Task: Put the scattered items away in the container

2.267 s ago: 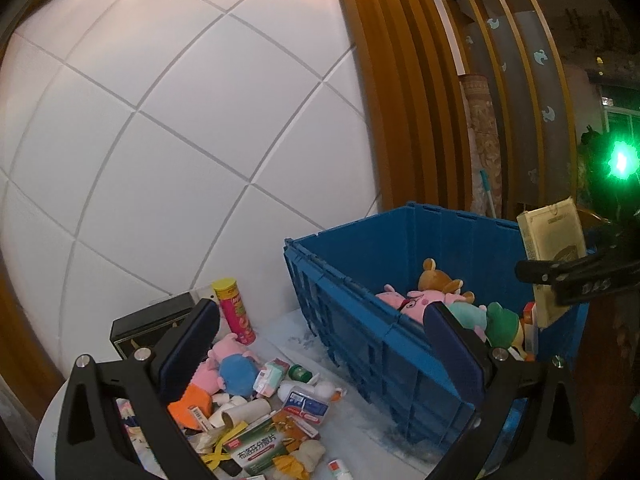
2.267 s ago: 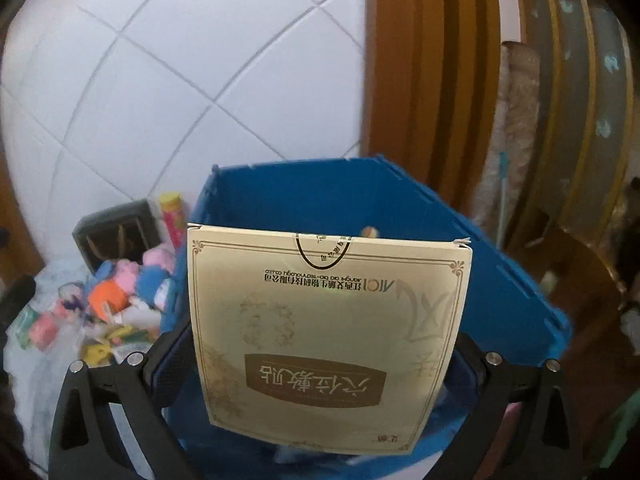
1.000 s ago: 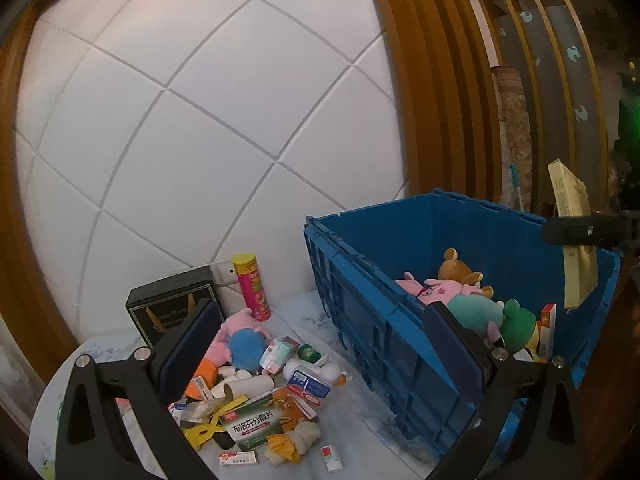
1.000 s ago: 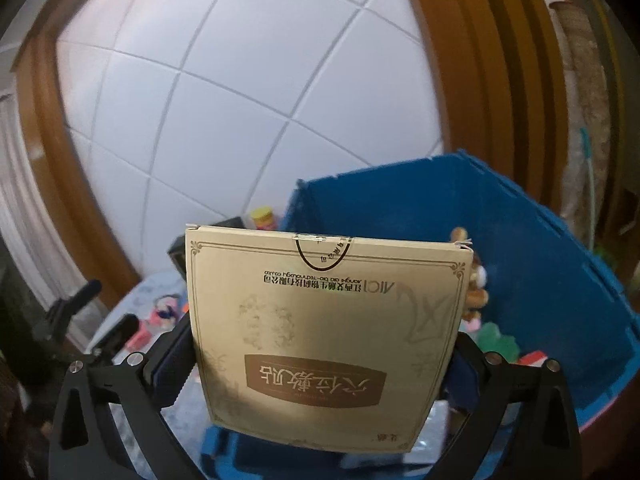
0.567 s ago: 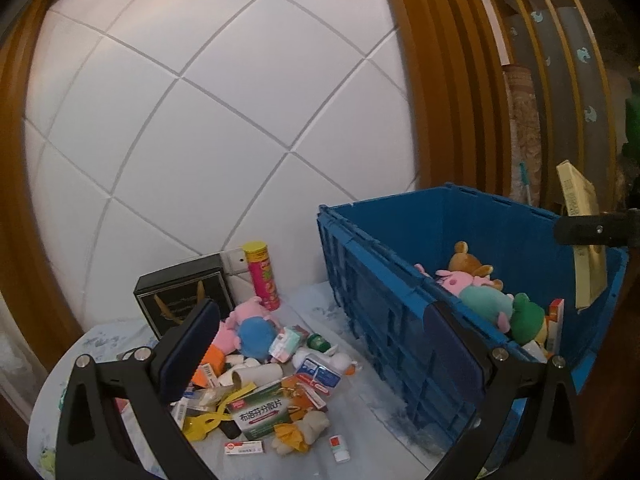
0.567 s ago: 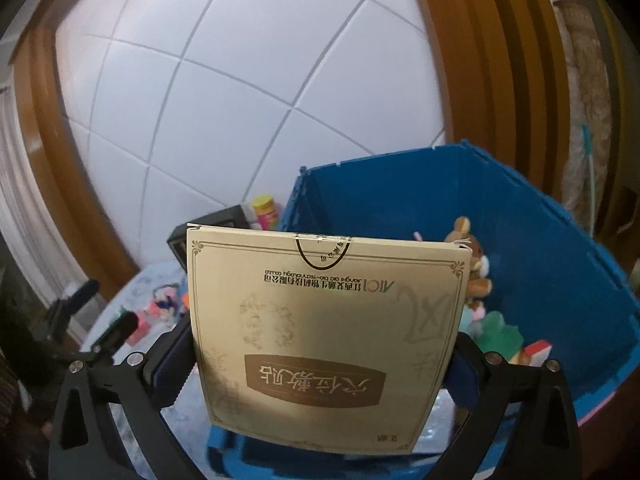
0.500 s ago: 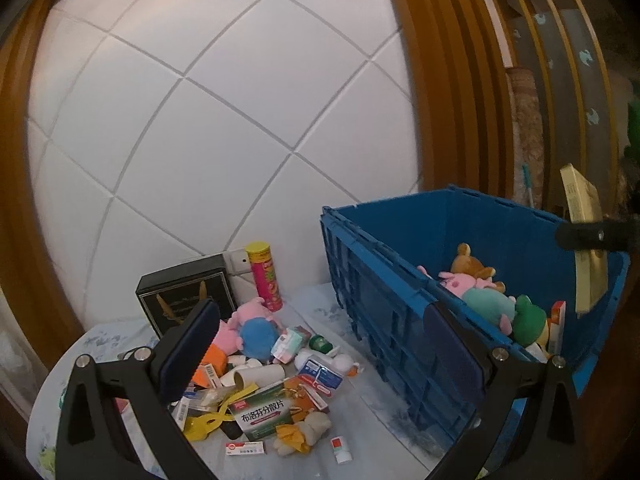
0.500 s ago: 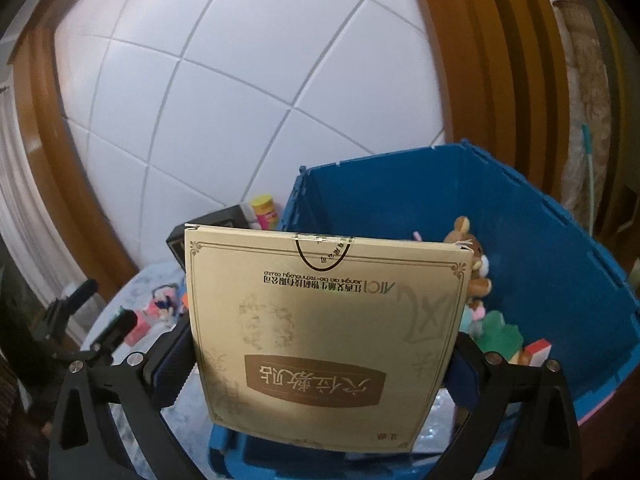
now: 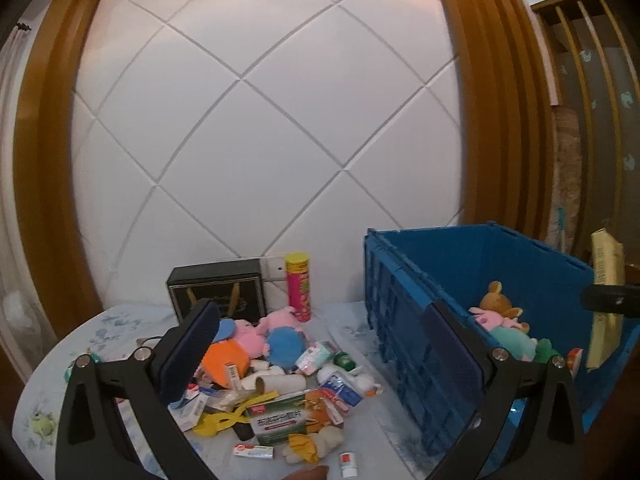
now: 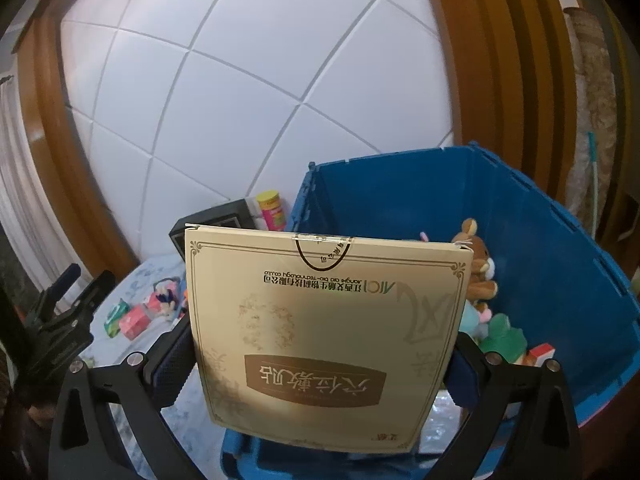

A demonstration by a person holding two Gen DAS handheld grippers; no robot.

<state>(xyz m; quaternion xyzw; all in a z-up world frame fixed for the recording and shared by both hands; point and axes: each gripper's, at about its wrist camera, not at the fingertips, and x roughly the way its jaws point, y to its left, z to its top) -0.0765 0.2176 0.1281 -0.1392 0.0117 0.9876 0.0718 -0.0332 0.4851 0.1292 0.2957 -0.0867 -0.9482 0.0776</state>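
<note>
Both views now sit further back; right gripper [image 10: 320,364] clamps one gold box [image 10: 328,332] over one blue crate [image 10: 560,248]; left gripper [image 9: 324,348] gapes empty.

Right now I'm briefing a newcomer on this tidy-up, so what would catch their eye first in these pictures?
First, the big beige box filling the right wrist view, clamped in the right tongs over the near edge of the blue crate. Next, the plush toys already lying in that crate. Then the heap of toys and small packets on the table left of it, between the open left tongs.
</note>
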